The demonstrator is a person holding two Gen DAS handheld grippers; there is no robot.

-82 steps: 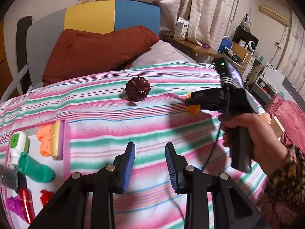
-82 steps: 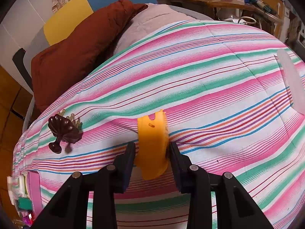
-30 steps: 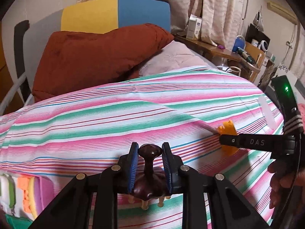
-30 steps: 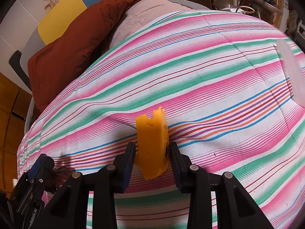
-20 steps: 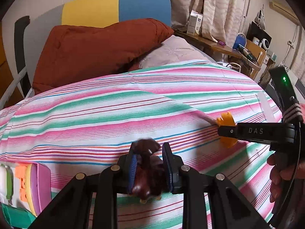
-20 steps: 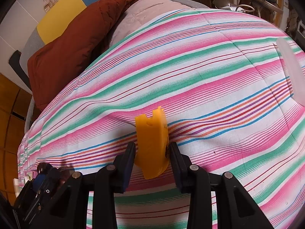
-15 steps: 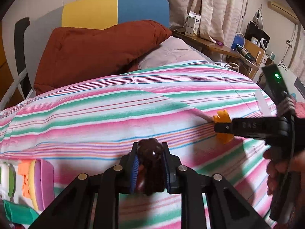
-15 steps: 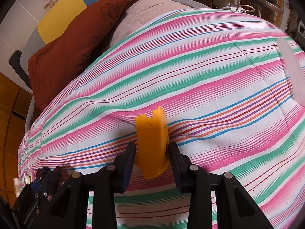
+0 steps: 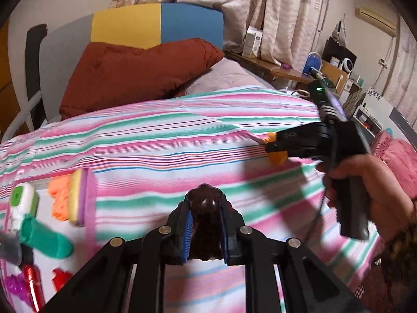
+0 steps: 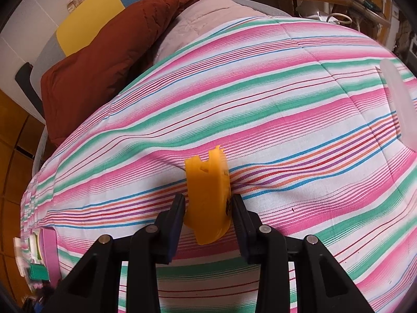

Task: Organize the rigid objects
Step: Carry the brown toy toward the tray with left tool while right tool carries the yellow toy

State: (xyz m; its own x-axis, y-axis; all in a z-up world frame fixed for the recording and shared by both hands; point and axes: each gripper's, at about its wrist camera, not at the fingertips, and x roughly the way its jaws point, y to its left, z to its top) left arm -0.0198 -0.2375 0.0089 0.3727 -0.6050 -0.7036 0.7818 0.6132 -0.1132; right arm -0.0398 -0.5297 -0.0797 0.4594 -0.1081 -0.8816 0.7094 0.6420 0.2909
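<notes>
Dark-brown wooden massager [image 9: 204,219] is clamped in left gripper [image 9: 204,230] fingers, orange plastic piece [image 10: 208,195] pinched in right gripper [image 10: 208,215]; carry-over to white tray [image 9: 41,268] is judged next.

Our left tool [image 9: 205,225] is black, with angular arms, round silver screws and ribbed blue pads. Our right tool [image 10: 208,217] matches it; at three o'clock its body shows a green light, a black cable, and our patterned sleeve [image 9: 398,263].
</notes>
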